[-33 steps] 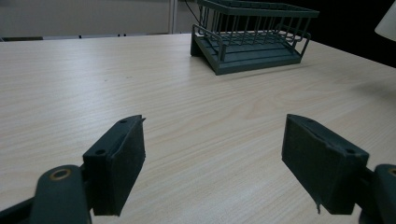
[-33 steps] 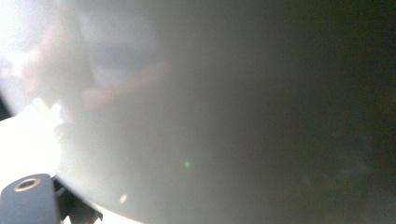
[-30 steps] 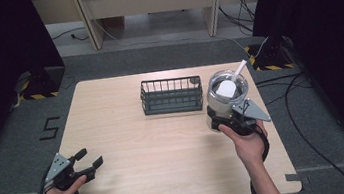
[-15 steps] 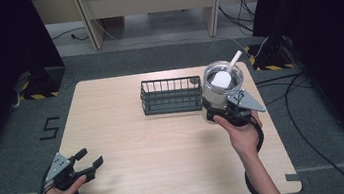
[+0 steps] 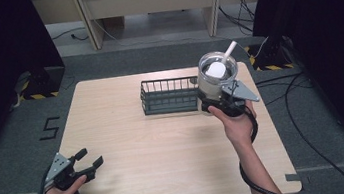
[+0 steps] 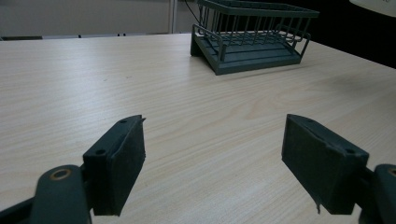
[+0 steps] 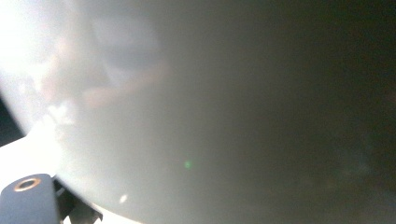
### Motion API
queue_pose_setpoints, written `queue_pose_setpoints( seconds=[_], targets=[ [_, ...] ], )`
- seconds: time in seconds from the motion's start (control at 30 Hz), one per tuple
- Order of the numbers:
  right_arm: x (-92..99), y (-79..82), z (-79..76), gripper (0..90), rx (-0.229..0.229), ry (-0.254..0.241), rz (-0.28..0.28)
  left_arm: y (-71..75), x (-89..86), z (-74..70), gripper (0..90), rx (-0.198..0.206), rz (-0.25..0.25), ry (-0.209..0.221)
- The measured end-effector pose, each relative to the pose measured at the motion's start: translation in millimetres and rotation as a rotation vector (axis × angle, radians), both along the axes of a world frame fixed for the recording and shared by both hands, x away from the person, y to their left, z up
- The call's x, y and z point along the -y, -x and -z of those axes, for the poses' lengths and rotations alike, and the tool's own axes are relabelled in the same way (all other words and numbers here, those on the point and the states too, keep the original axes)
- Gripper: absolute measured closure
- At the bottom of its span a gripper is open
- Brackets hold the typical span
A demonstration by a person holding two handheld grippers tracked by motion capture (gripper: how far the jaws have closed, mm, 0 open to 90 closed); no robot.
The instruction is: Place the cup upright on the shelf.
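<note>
A shiny steel pot (image 5: 217, 73) with a white ladle (image 5: 227, 53) standing in it hangs above the table, at the right end of the dark wire basket (image 5: 167, 97). My right gripper (image 5: 216, 103) is shut on the pot's near wall from below. In the right gripper view the pot's blurred grey wall (image 7: 210, 116) sits right against the camera, with one finger (image 7: 28, 200) at the bottom left. My left gripper (image 5: 90, 158) rests open near the table's front left corner. Its jaws (image 6: 212, 163) stand wide apart with only bare wood between them.
The wooden table (image 5: 129, 133) ends close behind the basket (image 6: 252, 32), which holds nothing that I can see. Cables lie on the floor to the right of the table. A wooden bench stands beyond the far edge.
My right gripper has lifted the pot and carried it a little to the left, toward the basket's right end. The left gripper has stayed where it was.
</note>
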State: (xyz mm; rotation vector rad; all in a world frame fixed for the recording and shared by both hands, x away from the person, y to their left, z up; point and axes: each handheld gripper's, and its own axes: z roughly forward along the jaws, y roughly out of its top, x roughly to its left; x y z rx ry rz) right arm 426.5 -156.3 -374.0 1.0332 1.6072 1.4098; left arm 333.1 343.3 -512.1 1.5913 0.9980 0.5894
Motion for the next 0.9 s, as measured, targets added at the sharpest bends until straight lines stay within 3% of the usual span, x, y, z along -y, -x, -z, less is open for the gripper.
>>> queue_pose_setpoints(
  seconds=[0.9],
  targets=[
    [-21.1,-39.6,-17.5,10.8,-0.001,-0.017,-0.007,-0.1,-0.5,-0.4,21.0,0.003,-0.002,0.009]
  ],
)
